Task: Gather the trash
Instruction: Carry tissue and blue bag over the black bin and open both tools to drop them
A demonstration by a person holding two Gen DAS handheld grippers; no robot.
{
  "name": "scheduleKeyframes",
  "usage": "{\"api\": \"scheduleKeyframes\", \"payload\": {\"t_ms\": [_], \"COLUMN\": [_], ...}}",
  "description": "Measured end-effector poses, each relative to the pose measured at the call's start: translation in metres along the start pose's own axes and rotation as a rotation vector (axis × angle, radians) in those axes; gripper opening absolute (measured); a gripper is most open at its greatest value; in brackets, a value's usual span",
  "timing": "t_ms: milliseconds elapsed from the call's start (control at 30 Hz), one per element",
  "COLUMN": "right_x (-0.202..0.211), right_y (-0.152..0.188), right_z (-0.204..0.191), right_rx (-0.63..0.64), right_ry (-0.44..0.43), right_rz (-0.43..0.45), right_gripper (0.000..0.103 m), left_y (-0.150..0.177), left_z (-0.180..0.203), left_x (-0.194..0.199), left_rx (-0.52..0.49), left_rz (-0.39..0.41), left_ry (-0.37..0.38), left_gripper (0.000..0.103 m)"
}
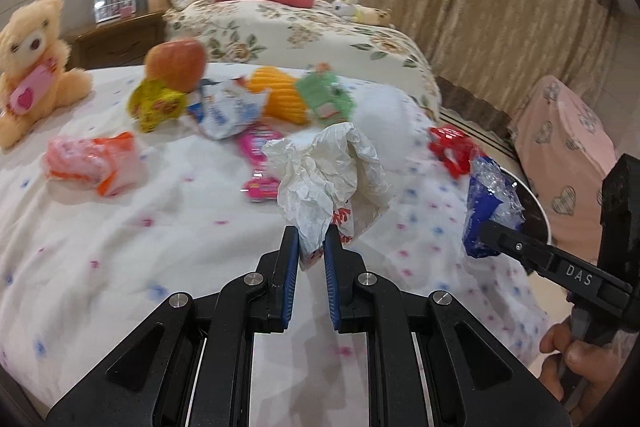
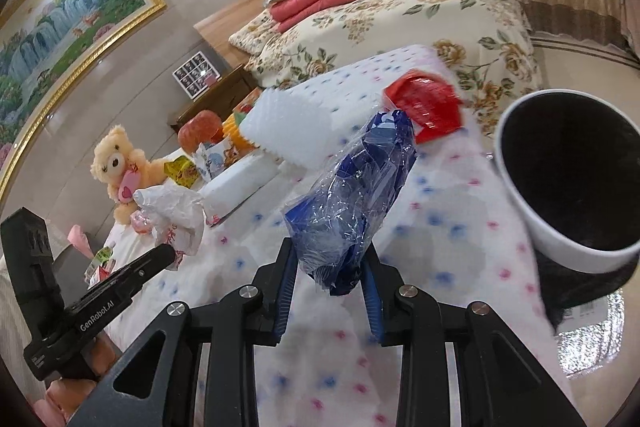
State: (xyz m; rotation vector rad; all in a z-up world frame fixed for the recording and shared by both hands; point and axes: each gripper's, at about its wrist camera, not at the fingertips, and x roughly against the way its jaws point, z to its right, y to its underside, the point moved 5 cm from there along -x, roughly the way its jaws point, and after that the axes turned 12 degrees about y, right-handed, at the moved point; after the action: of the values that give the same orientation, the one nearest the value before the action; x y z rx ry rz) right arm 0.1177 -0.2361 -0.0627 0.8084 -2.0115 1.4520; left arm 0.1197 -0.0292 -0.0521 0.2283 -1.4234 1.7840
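Trash lies scattered over the bed point(image 1: 100, 247), and beside it, past the right edge, stands the bin point(image 2: 532, 215), white-walled, dark inside and tilted toward the right wrist camera. You already carry two pieces. Your left hand-held gripper point(image 1: 311, 251) is clamped on a crumpled white bag point(image 1: 328, 179), held up above the sheet. Your right hand-held gripper point(image 2: 327, 269) is pinched around a blue wrapper point(image 2: 352, 195), with the pads set wider because the plastic is bulky.

The step in hand looks like the drop. Bring the right one over the bin's mouth first, since it is nearer, and part the jaws only once the wrapper hangs inside the rim; thin film may cling to the pads, so a small shake could help. Then follow with the left, keeping the two tools apart so they do not knock.

Both grippers point forward and slightly up over the bed, the left one further in, the right near the edge. A red wrapper point(image 2: 424, 103) lies close to the bin, and a pink packet point(image 1: 256, 147) remains mid-bed.
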Motion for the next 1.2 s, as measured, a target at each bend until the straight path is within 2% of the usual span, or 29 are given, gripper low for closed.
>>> {"api": "scheduleKeyframes", "payload": {"t_ms": [700,1200], "right_x": [0.039,0.034], "right_y": [-0.012,-0.024], "right_z": [0.110,0.160], "right_rx": [-0.128,-0.147], "right_ry": [0.133,0.188], "right_rz": [0.058,0.030], "right_gripper": [0.031,0.032], "left_y": [-0.005,-0.012], "left_z": [0.124,0.173], "left_x": [-0.063,-0.107], "left_rx": [-0.200,-0.264], "left_rz": [-0.091,-0.144], "left_ry": [0.151,0.200], "left_gripper": [0.012,0.012]}}
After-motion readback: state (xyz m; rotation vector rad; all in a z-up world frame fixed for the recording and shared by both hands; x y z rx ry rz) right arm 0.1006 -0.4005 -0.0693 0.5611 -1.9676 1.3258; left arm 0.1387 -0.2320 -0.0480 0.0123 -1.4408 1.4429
